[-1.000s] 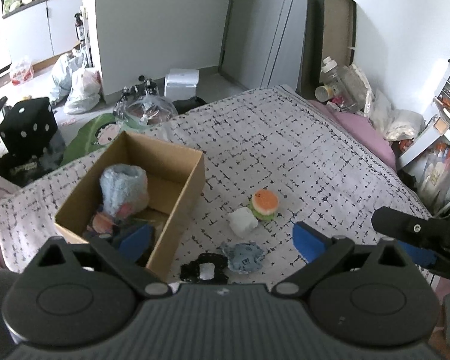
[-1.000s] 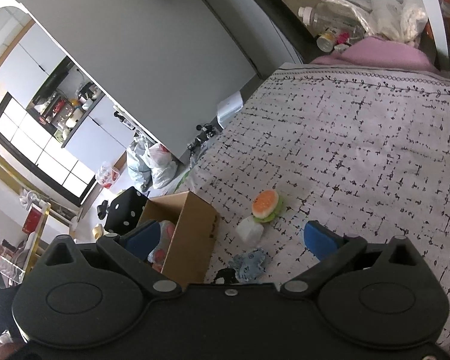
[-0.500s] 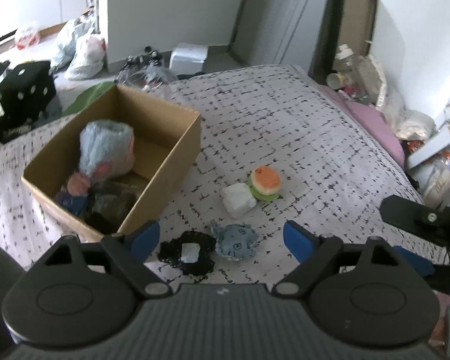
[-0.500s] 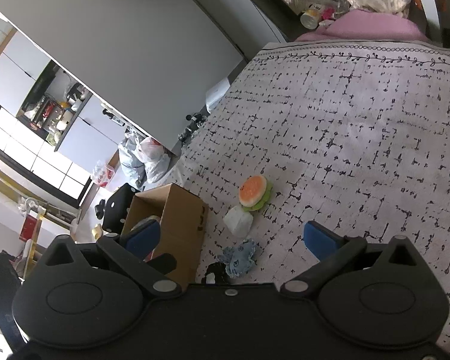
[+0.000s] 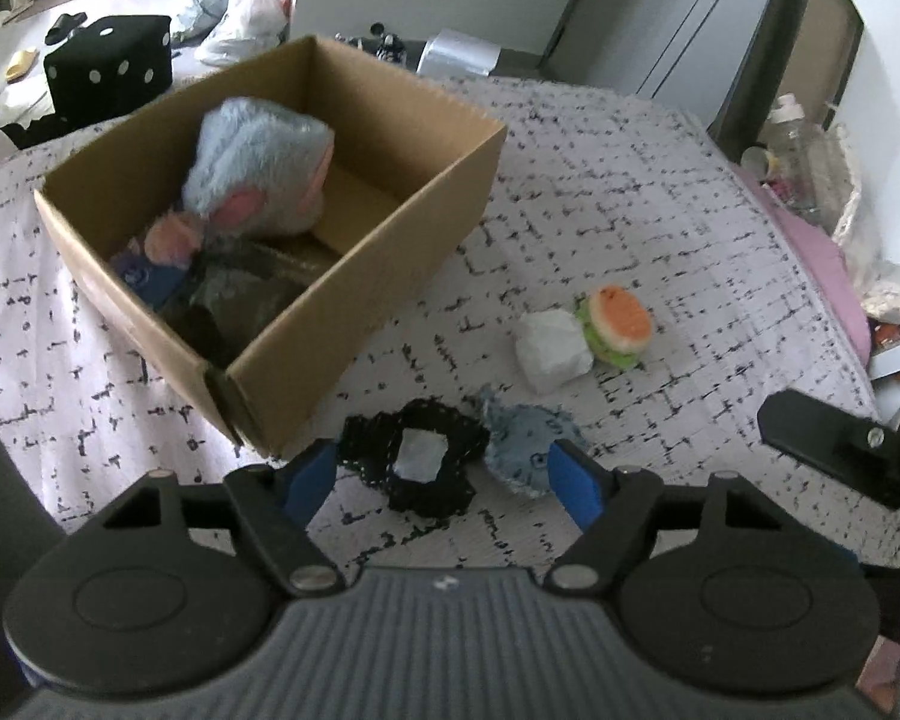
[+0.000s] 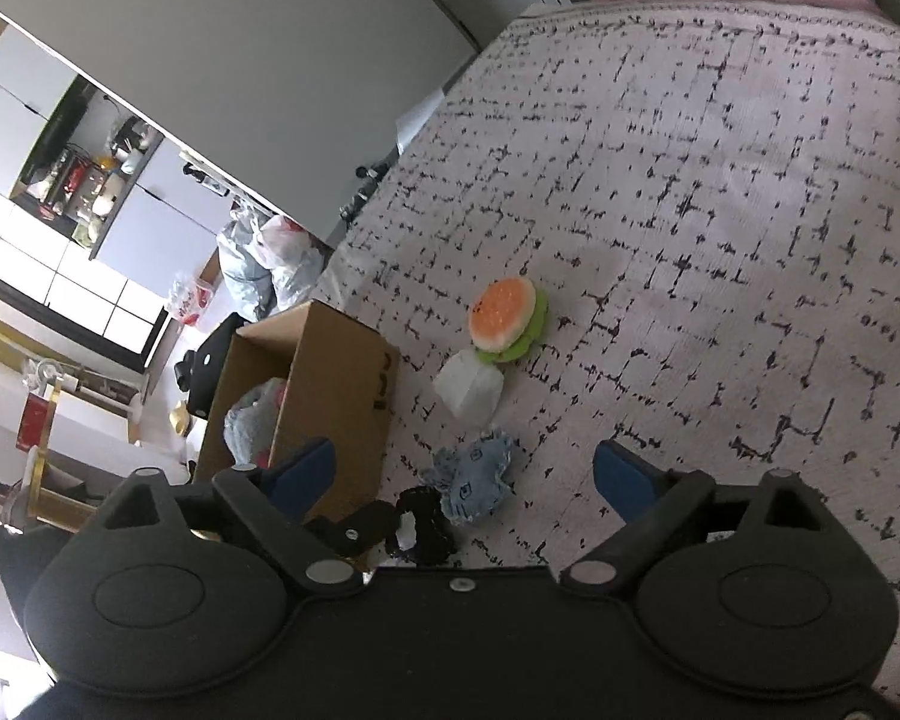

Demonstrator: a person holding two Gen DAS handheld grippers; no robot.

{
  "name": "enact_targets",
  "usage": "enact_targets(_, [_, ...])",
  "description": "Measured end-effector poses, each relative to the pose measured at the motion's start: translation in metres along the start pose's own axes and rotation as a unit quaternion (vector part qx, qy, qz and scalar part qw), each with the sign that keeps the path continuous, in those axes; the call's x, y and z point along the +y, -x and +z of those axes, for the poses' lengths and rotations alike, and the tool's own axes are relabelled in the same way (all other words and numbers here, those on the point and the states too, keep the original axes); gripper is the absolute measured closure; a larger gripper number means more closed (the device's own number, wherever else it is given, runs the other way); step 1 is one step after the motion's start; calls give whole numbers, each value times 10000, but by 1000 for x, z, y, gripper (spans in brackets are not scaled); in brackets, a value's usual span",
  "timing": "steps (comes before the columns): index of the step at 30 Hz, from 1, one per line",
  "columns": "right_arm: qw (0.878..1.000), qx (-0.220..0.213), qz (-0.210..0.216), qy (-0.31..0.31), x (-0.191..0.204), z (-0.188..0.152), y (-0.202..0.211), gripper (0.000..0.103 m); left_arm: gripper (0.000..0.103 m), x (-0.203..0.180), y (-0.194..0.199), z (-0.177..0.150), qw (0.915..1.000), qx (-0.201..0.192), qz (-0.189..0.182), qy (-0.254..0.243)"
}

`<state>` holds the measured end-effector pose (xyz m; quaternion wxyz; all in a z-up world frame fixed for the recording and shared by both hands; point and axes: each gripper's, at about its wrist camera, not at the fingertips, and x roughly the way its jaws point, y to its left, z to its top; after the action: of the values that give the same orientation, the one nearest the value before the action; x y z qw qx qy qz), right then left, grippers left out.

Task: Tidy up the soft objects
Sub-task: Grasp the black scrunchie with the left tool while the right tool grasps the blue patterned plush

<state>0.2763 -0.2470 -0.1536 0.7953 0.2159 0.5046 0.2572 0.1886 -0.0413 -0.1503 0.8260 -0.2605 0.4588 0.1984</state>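
A cardboard box (image 5: 384,192) stands on the patterned bedspread (image 5: 660,210) and holds a fluffy blue plush (image 5: 258,174) and other soft items. Beside it lie a black crocheted piece (image 5: 426,462), a blue-grey soft toy (image 5: 522,444), a white soft cube (image 5: 552,348) and a burger plush (image 5: 618,324). My left gripper (image 5: 444,474) is open, low over the black piece, which lies between its fingers. My right gripper (image 6: 465,474) is open and empty, above the blue-grey toy (image 6: 474,480), with the burger plush (image 6: 507,318) and the box (image 6: 330,384) ahead.
A black dice-pattern cube (image 5: 108,72) and plastic bags (image 5: 240,12) sit on the floor beyond the box. Bottles and bags (image 5: 810,144) crowd the bed's far right edge. The right gripper's finger (image 5: 828,444) shows at the right of the left wrist view.
My left gripper has moved forward and down toward the black piece and the box. My right gripper has dipped closer to the bed. Both stayed open.
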Motion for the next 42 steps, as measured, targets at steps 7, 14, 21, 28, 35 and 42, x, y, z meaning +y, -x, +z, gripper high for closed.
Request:
enact_targets(7, [9999, 108, -71, -34, 0, 1, -15, 13, 32, 3, -21, -6, 9997, 85, 205, 28])
enact_targets(14, [9989, 444, -91, -101, -3, -3, -43, 24, 36, 6, -39, -8, 9995, 143, 297, -23])
enact_targets(21, [9966, 802, -199, -72, 0, -8, -72, 31, 45, 11, -52, -6, 9992, 231, 316, 71])
enact_targets(28, [9949, 966, -303, -29, 3, -13, -91, 36, 66, 16, -52, -6, 9993, 223, 268, 140])
enact_targets(35, [9946, 955, -397, 118, 12, -17, -99, 37, 71, 23, -50, -4, 9992, 288, 109, 272])
enact_targets(42, [9924, 963, -605, 462, 24, -20, -107, 52, 71, 29, -47, -1, 9984, 376, -73, 414])
